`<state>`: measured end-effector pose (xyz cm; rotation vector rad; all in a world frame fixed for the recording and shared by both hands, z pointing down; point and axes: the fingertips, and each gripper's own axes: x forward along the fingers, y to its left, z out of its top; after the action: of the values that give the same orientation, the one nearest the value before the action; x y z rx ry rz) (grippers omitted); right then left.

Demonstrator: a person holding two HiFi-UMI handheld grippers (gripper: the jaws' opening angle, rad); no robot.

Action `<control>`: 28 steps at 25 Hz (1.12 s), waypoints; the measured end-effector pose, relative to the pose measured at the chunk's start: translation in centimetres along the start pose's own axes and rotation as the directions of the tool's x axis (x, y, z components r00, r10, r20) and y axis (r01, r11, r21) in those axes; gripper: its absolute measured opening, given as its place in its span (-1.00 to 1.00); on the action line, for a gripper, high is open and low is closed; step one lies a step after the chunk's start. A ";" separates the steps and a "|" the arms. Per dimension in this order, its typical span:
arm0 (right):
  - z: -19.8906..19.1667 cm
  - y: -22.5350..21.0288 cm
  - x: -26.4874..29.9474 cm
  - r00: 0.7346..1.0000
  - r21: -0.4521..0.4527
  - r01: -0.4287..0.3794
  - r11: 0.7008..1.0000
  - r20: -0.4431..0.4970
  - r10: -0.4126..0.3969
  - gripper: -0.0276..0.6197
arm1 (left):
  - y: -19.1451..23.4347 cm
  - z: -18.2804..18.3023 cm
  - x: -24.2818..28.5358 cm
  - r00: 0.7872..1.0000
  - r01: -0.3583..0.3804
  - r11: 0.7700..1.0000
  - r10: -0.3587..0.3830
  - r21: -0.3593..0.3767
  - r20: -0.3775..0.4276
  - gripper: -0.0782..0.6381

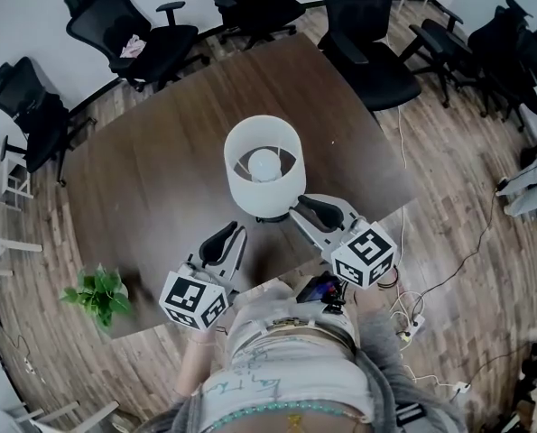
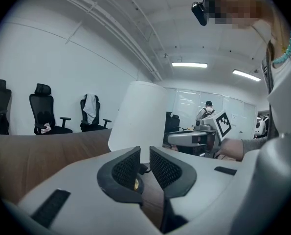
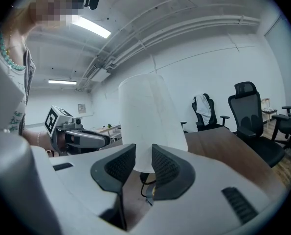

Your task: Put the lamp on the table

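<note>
Person's torso [image 1: 286,368] fills the near edge, with 2 hand-held grippers reaching over the dark bench [image 1: 142,179]. Left gripper [image 1: 228,236] hovers just near and left of the lamp [image 1: 264,165], its jaws a narrow slit apart with nothing between them. Right gripper [image 1: 304,208] points at the lamp's base from the near right, jaws likewise narrowly parted and empty, a black cable [image 3: 144,180] lying on the bench beyond them. Upright on the bench, the lamp shows a white shade around 1 bare bulb. Potted plant [image 1: 98,294] sits at the near left corner; black office chairs [image 1: 133,30] ring the far side.
</note>
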<state>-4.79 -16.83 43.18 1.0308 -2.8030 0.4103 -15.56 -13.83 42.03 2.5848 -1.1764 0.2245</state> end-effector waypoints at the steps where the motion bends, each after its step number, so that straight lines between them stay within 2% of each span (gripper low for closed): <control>1: 0.0 0.1 0.0 1.000 0.000 -0.001 1.000 0.002 0.001 -0.58 | -0.1 0.1 0.0 1.000 0.007 1.000 -0.007 -0.004 0.003 -0.63; 13: 0.5 1.5 -2.0 0.999 -0.033 -0.050 0.998 0.008 0.050 -0.73 | -3.7 1.4 -0.2 1.000 -0.007 1.000 0.006 0.020 0.024 -0.63; 21: 0.8 1.6 -5.1 0.994 -0.081 -0.110 0.991 -0.008 0.110 -0.78 | -7.5 1.5 0.2 0.997 -0.074 0.997 0.074 -0.001 0.038 -0.63; 28: 0.9 1.6 -8.0 0.992 -0.069 -0.129 0.989 0.001 0.129 -0.81 | -10.8 2.1 0.5 0.992 -0.120 0.993 0.119 0.012 0.052 -0.69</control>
<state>0.23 -11.04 40.27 0.8410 -2.8762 0.3221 -7.04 -8.18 38.08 2.5492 -1.3540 0.1945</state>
